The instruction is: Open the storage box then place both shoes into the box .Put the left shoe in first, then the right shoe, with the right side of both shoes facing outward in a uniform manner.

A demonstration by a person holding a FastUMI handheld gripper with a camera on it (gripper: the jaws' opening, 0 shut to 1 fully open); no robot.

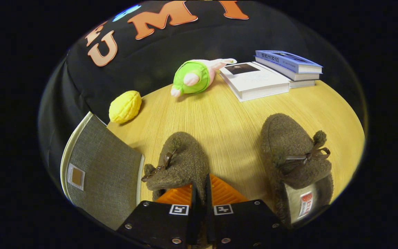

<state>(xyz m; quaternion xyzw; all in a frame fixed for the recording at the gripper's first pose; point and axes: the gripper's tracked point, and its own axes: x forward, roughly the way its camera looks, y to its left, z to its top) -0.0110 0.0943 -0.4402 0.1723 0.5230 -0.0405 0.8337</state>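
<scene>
My claw (200, 193) is clamped on the collar of the shoe (180, 162) at lower centre, lifting it toward the box (105, 173) at lower left; the other shoe (294, 155) waits at right.

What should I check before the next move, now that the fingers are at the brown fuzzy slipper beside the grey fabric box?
1. Grip: the fingers are closed on the heel edge of the near brown fuzzy slipper with a bow: ok.
2. Correct shoe first: it lies left of the other brown fuzzy slipper, toes pointing away, so probably the left one: ok.
3. Grey fabric storage box open: cannot tell; I see one grey panel with a pale rim.
4. Way to the box: it stands just beside the held slipper, nothing between: ok.
5. Yellow ridged toy and white book lie beyond, apart: ok.
</scene>
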